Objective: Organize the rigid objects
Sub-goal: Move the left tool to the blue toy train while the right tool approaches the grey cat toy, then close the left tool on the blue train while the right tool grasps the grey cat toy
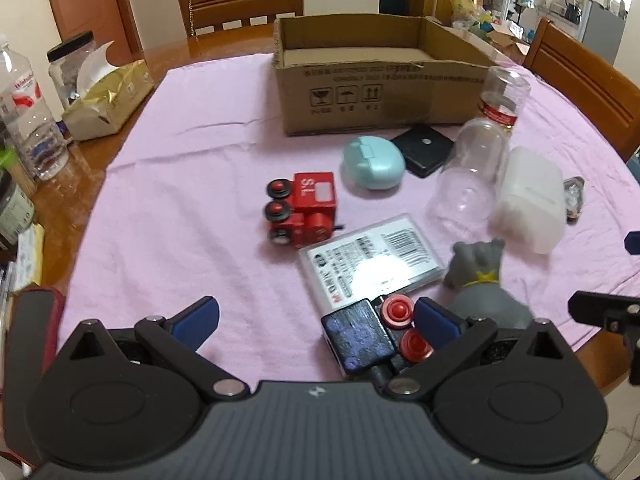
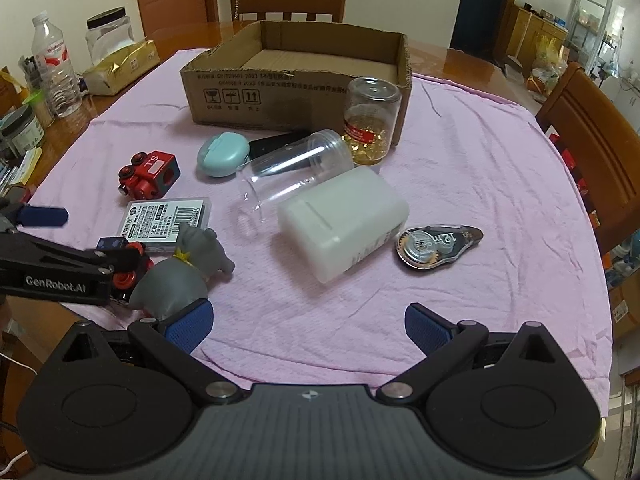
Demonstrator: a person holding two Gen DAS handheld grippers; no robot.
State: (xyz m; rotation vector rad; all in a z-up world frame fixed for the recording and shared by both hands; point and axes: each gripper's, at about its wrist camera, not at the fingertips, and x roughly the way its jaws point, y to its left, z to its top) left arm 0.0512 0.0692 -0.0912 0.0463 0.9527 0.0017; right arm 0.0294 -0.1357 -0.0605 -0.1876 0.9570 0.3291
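1. The cardboard box [image 2: 296,80] is sitting empty at the far side of the pink cloth [image 2: 480,184]; every object is still lying outside it, so I judge sorting barely begun.
2. The left gripper [image 1: 316,320] is gaping wide by the blue-topped toy [image 1: 358,340]; the right gripper [image 2: 308,326] is spread over bare cloth, holding nothing.
3. The red train [image 1: 306,210] is showing "S.L"; "GenRobot.AI" is showing on the left gripper's arm.
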